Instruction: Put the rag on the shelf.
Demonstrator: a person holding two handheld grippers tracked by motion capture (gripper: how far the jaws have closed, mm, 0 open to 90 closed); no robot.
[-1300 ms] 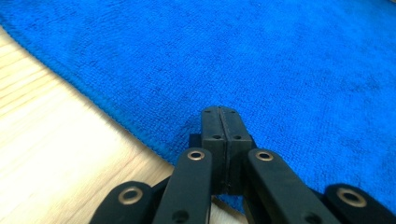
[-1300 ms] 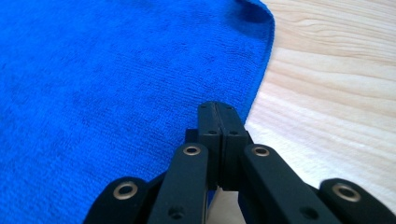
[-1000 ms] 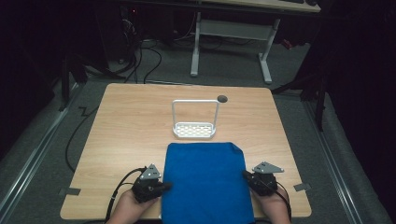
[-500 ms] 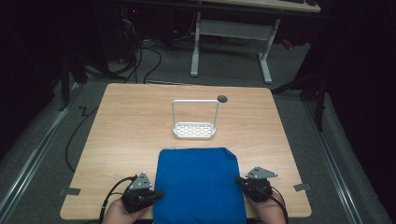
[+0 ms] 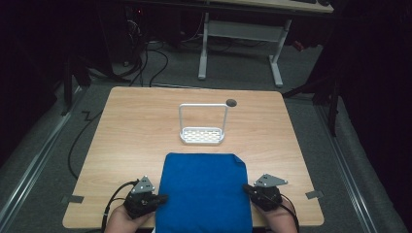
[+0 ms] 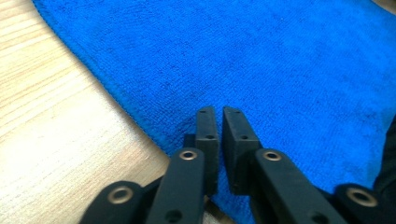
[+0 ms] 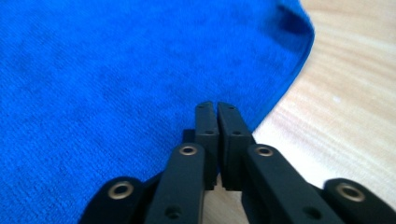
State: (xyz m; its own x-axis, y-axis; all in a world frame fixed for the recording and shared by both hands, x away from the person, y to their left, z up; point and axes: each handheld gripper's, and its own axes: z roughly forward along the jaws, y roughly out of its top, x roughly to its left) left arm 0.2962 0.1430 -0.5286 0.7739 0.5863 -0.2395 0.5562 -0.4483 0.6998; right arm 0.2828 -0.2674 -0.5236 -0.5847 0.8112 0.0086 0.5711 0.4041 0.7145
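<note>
Blue towel (image 5: 204, 191) lies flat on the near half of the wooden table (image 5: 141, 136), folded into a rectangle, its near edge reaching the table's front edge between the 2 hands. Far right corner of the towel is slightly turned up.

Left gripper (image 5: 163, 198) sits at the towel's left edge, near the front. In the left gripper view its tips (image 6: 218, 114) hover over the cloth just inside the hem; the jaws have just been opening, a narrow slit shows between the pads, no cloth pinched in it. Released.

Right gripper (image 5: 246, 188) sits at the towel's right edge, roughly level with the left one. In the right gripper view the tips (image 7: 215, 108) lie over the hem where blue meets wood; the jaws have just been opening, only a hairline gap so far, nothing gripped between them.

White wire rack (image 5: 202, 127) stands upright beyond the towel, apart from it, mid-table. Dark round hole (image 5: 231, 102) in the tabletop just behind the rack's right post.
</note>
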